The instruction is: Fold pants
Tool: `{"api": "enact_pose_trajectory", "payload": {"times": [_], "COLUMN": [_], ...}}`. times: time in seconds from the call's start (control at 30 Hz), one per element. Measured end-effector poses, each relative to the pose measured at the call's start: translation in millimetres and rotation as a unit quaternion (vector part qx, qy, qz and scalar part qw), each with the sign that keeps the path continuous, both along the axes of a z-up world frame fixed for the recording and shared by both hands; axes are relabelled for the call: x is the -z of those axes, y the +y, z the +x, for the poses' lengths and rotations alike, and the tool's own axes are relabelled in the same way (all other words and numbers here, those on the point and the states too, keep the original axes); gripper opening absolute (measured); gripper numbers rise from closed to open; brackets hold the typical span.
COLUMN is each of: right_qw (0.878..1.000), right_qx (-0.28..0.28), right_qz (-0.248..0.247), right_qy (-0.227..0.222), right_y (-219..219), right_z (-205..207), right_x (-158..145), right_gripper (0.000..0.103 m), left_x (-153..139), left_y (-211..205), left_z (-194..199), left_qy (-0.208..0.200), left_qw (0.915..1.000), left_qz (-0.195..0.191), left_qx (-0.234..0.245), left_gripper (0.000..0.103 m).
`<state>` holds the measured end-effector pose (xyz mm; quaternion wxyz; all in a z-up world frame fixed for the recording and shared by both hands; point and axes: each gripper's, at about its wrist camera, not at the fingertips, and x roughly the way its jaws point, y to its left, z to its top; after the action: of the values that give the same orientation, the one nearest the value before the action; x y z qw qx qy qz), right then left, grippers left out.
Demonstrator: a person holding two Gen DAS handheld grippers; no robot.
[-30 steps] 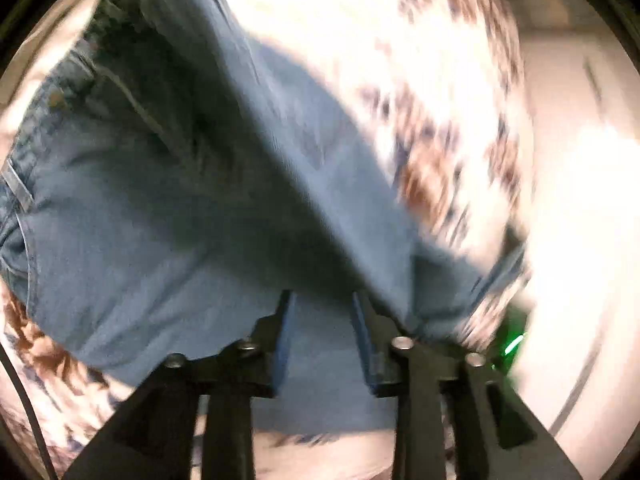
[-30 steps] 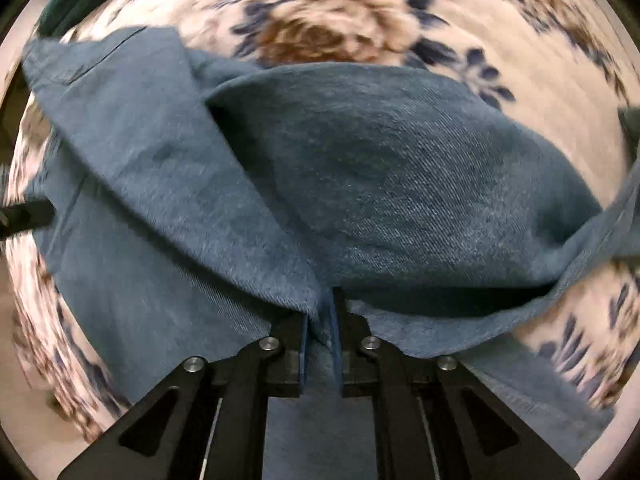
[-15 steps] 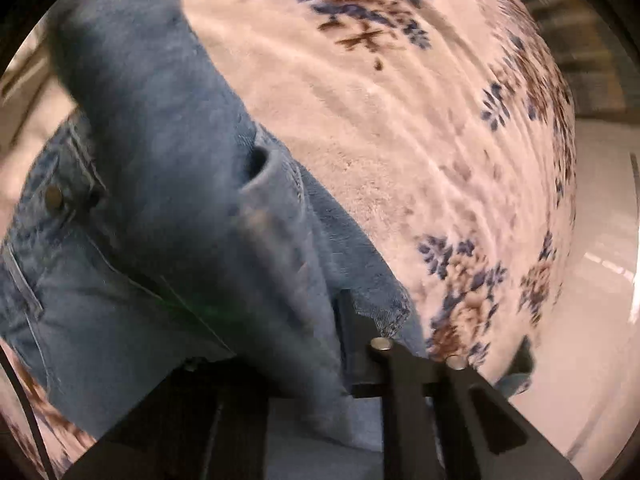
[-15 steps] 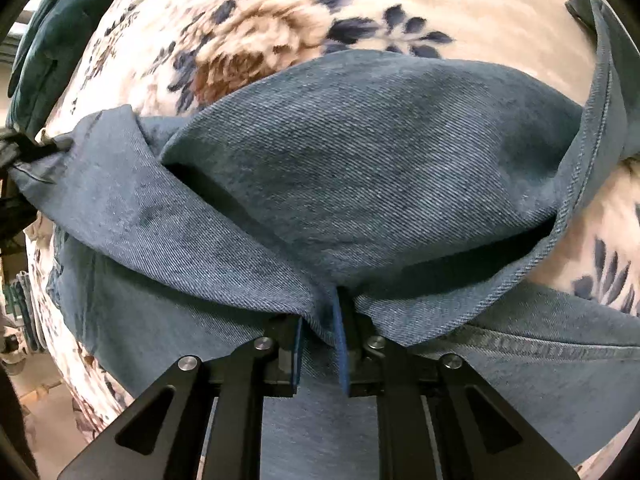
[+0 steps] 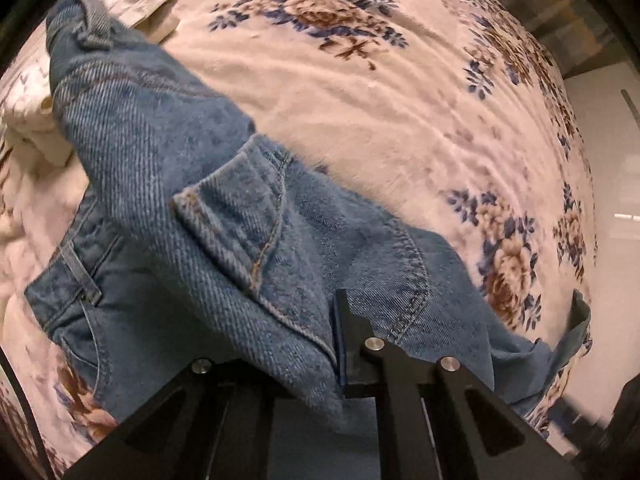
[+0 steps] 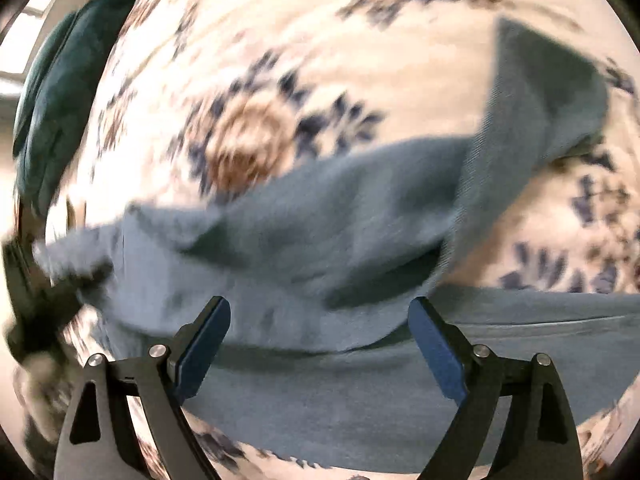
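Blue jeans (image 5: 224, 216) lie on a floral blanket (image 5: 360, 80), with the waistband and a belt loop at the left. My left gripper (image 5: 334, 320) is shut on a thick fold of denim near a pocket seam. The fold drapes over and hides its left finger, and only the right finger (image 5: 352, 344) shows. In the blurred right wrist view, my right gripper (image 6: 320, 320) hangs above the jeans (image 6: 320, 240) with its jaws opening wide. Denim lies below the gap, and the pads (image 6: 204, 336) touch nothing. A loose denim flap (image 6: 532, 112) sticks up at the right.
A white cloth (image 5: 28, 120) is bunched at the blanket's left edge. A dark teal cushion or cloth (image 6: 56, 100) lies at the upper left of the right wrist view. A dark blurred shape (image 6: 40, 300) meets the denim at that view's left edge.
My right gripper opened wide, let go of the denim fold it pinched, and rose. My left gripper closed on a fold of the jeans and sank a little.
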<state>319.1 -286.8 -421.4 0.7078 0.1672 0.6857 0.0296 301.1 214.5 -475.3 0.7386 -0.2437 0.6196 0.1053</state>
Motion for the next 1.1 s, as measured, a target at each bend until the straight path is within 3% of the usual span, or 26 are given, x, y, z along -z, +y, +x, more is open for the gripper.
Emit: {"api": "enact_pose_trajectory", "payload": {"times": [0.13,0.23,0.4,0.47,0.5,0.53,0.6,0.83,1.1], "right_qw": [0.997,0.993,0.976,0.974,0.972,0.970,0.969,0.972,0.964], "right_qx": [0.065,0.100,0.108,0.106,0.103,0.099,0.100,0.125,0.224], "right_qz": [-0.045,-0.065,-0.176,-0.187,-0.194,-0.205,-0.218,-0.198,-0.122], "right_qy": [-0.002,0.019,0.062,0.075,0.081,0.081,0.059,-0.019,-0.077], "right_y": [-40.1,-58.0,-71.0,-74.3,-75.0,-75.4,-75.2,-82.0,-137.6], "right_z": [40.1,81.6,129.5,132.2,131.8,130.0,123.7,82.0,4.5], "right_x": [-5.8,14.7,50.3,59.8,63.6,64.6,56.9,2.2,-47.1], "right_gripper": [0.093,0.092,0.084,0.056,0.030,0.017,0.005,0.005,0.004], "left_x": [4.0,6.2,14.2,15.8,15.7,14.9,10.5,-22.3,-54.4], "left_y": [5.1,5.2,1.1,-0.1,-0.6,-1.0,-0.3,8.2,19.6], "left_z": [-4.6,-5.3,-2.4,-1.0,-0.6,-0.4,-1.7,-14.2,-52.5], "left_qy": [0.000,-0.002,0.004,0.005,0.004,0.003,-0.003,-0.031,-0.051], "left_qw": [1.0000,1.0000,1.0000,1.0000,1.0000,1.0000,1.0000,0.9992,0.9975], "left_qz": [-0.001,-0.001,0.000,0.001,0.004,0.007,0.009,0.015,0.014], "left_qx": [-0.004,-0.004,-0.004,-0.003,-0.001,0.000,-0.002,-0.018,-0.046], "left_gripper": [0.006,0.006,0.006,0.006,0.006,0.006,0.005,0.005,0.005]}}
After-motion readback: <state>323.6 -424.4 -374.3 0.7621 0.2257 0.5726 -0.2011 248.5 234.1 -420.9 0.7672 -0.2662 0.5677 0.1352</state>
